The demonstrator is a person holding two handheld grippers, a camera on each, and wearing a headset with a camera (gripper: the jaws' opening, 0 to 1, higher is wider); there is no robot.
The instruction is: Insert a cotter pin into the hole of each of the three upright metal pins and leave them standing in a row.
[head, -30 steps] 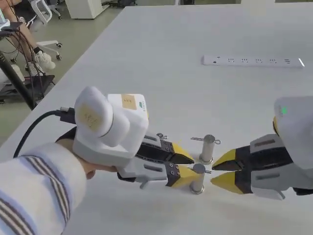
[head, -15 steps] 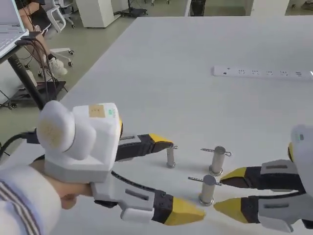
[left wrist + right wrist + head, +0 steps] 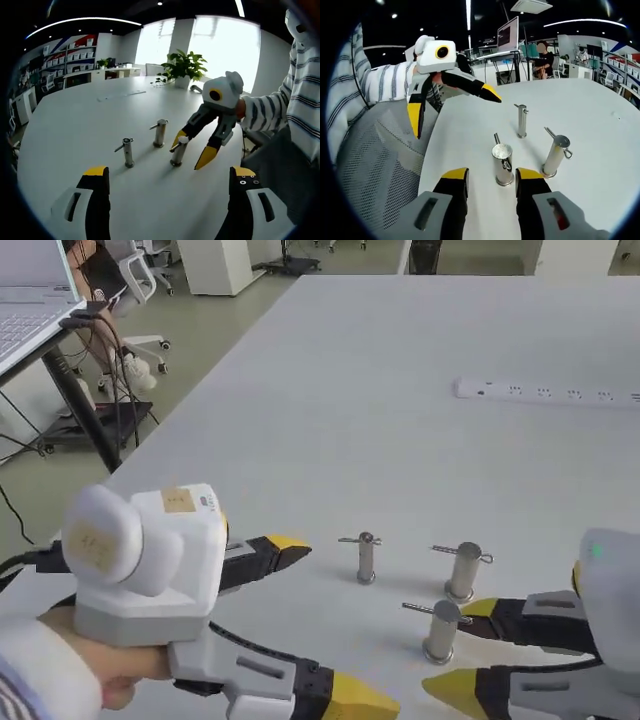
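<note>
left tool [image 3: 345,630] has backed off, jaws wide open; right tool [image 3: 191,151] also unclenched, straddling the front pin [image 3: 440,635]. All 3 have cotters [image 3: 418,608] in, so basically done imo.

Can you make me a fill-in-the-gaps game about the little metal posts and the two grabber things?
1. ___ metal pins stand upright on the white table.
2. Each one has a cotter pin pushed through near its ___.
3. The left gripper and the right gripper both have their jaws ___.
4. The tips of the jaws are coloured ___.

Missing words: three; top; open; yellow.
</note>
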